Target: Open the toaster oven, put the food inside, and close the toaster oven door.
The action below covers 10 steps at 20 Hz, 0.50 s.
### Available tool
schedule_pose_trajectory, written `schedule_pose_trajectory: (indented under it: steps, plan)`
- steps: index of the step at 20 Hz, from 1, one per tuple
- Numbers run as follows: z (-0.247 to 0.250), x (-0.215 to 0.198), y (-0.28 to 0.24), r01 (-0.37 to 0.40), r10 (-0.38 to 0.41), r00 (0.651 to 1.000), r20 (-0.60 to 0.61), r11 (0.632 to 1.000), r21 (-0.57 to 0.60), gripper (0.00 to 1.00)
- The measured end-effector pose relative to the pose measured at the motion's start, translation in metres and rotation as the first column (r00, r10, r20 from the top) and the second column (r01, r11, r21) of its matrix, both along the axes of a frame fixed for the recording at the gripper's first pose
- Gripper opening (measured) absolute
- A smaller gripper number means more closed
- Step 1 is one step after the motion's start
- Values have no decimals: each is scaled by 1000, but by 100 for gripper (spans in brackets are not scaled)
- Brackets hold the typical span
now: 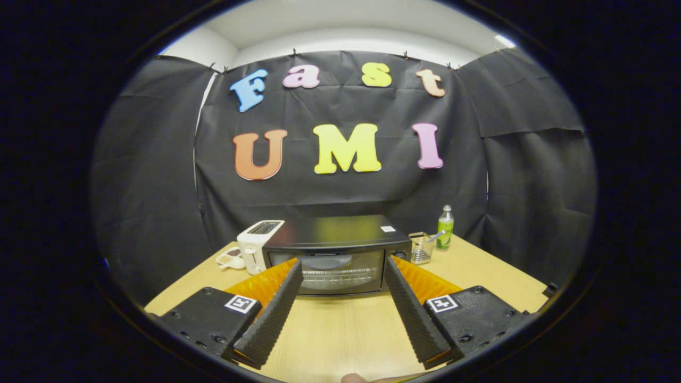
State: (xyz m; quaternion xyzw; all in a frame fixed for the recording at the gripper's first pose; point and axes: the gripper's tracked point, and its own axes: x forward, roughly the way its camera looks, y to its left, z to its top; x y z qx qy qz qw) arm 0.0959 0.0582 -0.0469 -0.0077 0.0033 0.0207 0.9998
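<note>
Gripper spread wide, holding nothing; bare table before the closed toaster oven.

Gripper level, pointing forward, its two fingers spread wide with nothing between them. Ribbed black pads face each other across the gap; orange backing visible behind each, black mounts with square markers on the outer sides. A fingertip of the person's hand shows just below the fingers.
</note>
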Motion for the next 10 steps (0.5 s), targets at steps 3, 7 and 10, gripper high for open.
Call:
schedule_pose_trajectory:
  steps: [3, 7, 10]
  plan:
    - [33, -32, -10, 5, -5, 999, 43, 1000, -1, 100]
    - [69, -72, -18, -10, 9, 996, 90, 1000, 6, 100]
    - [86, -95, -25, -11, 11, 994, 113, 1000, 0, 100]
